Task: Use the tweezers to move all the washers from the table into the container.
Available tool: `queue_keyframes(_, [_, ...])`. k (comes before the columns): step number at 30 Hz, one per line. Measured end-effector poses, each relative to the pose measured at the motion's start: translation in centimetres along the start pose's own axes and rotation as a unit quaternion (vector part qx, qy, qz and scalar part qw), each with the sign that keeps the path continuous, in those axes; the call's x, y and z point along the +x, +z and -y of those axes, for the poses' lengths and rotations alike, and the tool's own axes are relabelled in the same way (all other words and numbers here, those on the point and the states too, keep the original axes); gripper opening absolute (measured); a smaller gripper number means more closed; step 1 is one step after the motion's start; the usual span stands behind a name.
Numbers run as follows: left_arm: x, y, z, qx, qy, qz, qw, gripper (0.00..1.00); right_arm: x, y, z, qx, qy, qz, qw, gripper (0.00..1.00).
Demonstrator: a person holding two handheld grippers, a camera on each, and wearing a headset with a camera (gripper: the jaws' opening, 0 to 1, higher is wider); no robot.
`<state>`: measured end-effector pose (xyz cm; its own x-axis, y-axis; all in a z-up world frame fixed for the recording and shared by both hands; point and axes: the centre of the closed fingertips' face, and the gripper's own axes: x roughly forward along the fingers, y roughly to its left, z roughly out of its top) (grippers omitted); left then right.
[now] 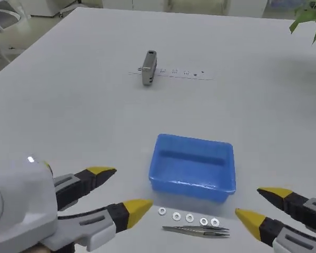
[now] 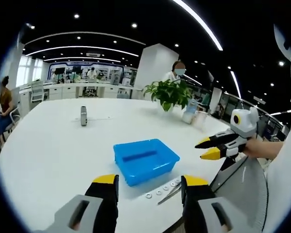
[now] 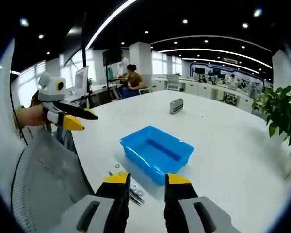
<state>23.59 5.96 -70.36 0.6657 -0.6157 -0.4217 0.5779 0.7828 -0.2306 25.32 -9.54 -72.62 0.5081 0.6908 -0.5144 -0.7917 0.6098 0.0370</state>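
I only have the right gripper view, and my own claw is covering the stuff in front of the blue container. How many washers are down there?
Observer: Five washers, in one row just in front of the blue container.
Operator: And the tweezers?
Observer: The tweezers lie flat on the near side of that row, roughly parallel to it, with no claw holding them.
Operator: Where's my claw relative to them?
Observer: In the head view the right claw is open, just right of the tweezers and touching nothing.
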Motion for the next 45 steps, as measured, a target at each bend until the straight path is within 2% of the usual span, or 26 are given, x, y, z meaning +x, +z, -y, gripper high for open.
queue_keyframes(3, [1.2,-0.9,0.3,0.019,-0.019,-0.038,0.9989,0.49,0.9,-1.5,-0.4,-0.033,0.028,-0.047,0.9979,0.10])
queue_keyframes(5, [2.0,-1.9,0.6,0.041,-0.039,-0.072,0.9958,0.49,1.5,-2.4,-0.9,-0.055,0.052,-0.078,0.9940,0.08])
queue_keyframes(6, [2.4,-2.0,0.6,0.052,-0.041,-0.078,0.9947,0.47,1.7,-2.7,-1.2,-0.062,0.060,-0.090,0.9921,0.08])
queue_keyframes(7, [2.9,-2.2,0.9,0.064,-0.051,-0.088,0.9928,0.43,2.0,-3.1,-1.4,-0.083,0.070,-0.104,0.9886,0.09])
queue_keyframes(10, [3.7,-2.8,1.7,0.065,-0.082,-0.105,0.9890,0.36,2.8,-4.2,-2.2,-0.119,0.103,-0.139,0.9777,0.10])
queue_keyframes(11, [4.0,-3.4,2.1,0.069,-0.100,-0.123,0.9849,0.34,3.0,-4.4,-2.4,-0.129,0.110,-0.145,0.9748,0.09])
queue_keyframes(13, [4.5,-4.4,2.2,0.098,-0.112,-0.153,0.9769,0.30,3.6,-4.8,-3.0,-0.143,0.132,-0.159,0.9678,0.09])
queue_keyframes(15, [4.9,-5.6,2.5,0.133,-0.129,-0.182,0.9655,0.27,4.2,-5.1,-3.2,-0.154,0.140,-0.168,0.9637,0.09])
queue_keyframes(18, [5.6,-7.3,2.7,0.155,-0.149,-0.220,0.9516,0.22,4.8,-5.6,-3.5,-0.168,0.154,-0.181,0.9568,0.09])
queue_keyframes(19, [5.8,-8.0,2.8,0.166,-0.159,-0.235,0.9444,0.19,5.1,-6.0,-3.6,-0.173,0.162,-0.188,0.9530,0.09])
queue_keyframes(20, [6.0,-8.4,2.7,0.172,-0.160,-0.242,0.9413,0.16,5.3,-6.1,-3.6,-0.179,0.164,-0.191,0.9511,0.09])
queue_keyframes(21, [6.3,-8.9,2.7,0.185,-0.165,-0.253,0.9353,0.12,5.4,-6.6,-3.8,-0.187,0.172,-0.203,0.9457,0.09])
queue_keyframes(22, [6.4,-9.0,2.6,0.189,-0.164,-0.255,0.9341,0.09,5.4,-6.7,-3.8,-0.191,0.174,-0.206,0.9438,0.09])
queue_keyframes(23, [6.7,-9.2,2.6,0.198,-0.165,-0.260,0.9305,0.07,5.7,-6.9,-3.7,-0.200,0.174,-0.210,0.9410,0.09])
queue_keyframes(24, [6.9,-9.6,2.4,0.214,-0.166,-0.270,0.9237,0.04,5.8,-7.2,-3.7,-0.202,0.178,-0.215,0.9386,0.09])
queue_keyframes(25, [7.0,-9.8,2.3,0.220,-0.165,-0.276,0.9208,0.03,5.9,-7.3,-3.7,-0.204,0.180,-0.217,0.9377,0.09])
queue_keyframes(27, [7.4,-10.0,2.3,0.229,-0.167,-0.284,0.9161,0.01,6.1,-7.5,-3.6,-0.206,0.182,-0.222,0.9357,0.08])
queue_keyframes(31, [7.7,-10.3,2.3,0.242,-0.172,-0.291,0.9096,0.00,6.2,-7.7,-3.5,-0.209,0.187,-0.225,0.9331,0.07])
queue_keyframes(34, [7.8,-11.0,2.2,0.268,-0.177,-0.306,0.8966,0.00,6.2,-7.9,-3.7,-0.210,0.194,-0.227,0.9309,0.07])
queue_keyframes(36, [7.7,-11.2,2.1,0.279,-0.178,-0.311,0.8911,0.00,6.3,-8.0,-3.7,-0.215,0.196,-0.229,0.9290,0.07])
queue_keyframes(37, [7.9,-11.0,2.2,0.275,-0.178,-0.307,0.8936,0.00,6.3,-8.1,-3.8,-0.217,0.197,-0.230,0.9280,0.07])
queue_keyframes(38, [8.0,-11.0,2.2,0.275,-0.180,-0.306,0.8937,0.00,6.3,-8.2,-3.8,-0.218,0.197,-0.230,0.9278,0.07])
queue_keyframes(39, [8.0,-10.9,2.3,0.276,-0.181,-0.304,0.8937,0.00,6.4,-8.3,-3.8,-0.219,0.199,-0.230,0.9271,0.07])
queue_keyframes(40, [7.9,-10.9,2.4,0.282,-0.186,-0.304,0.8907,0.00,6.4,-8.4,-3.9,-0.219,0.200,-0.231,0.9266,0.07])
queue_keyframes(42, [7.7,-10.6,2.6,0.293,-0.187,-0.299,0.8888,0.00,6.4,-8.5,-3.9,-0.220,0.201,-0.231,0.9262,0.07])
queue_keyframes(45, [7.1,-9.3,3.0,0.295,-0.192,-0.286,0.8912,0.00,6.3,-8.4,-3.9,-0.222,0.202,-0.226,0.9270,0.07])
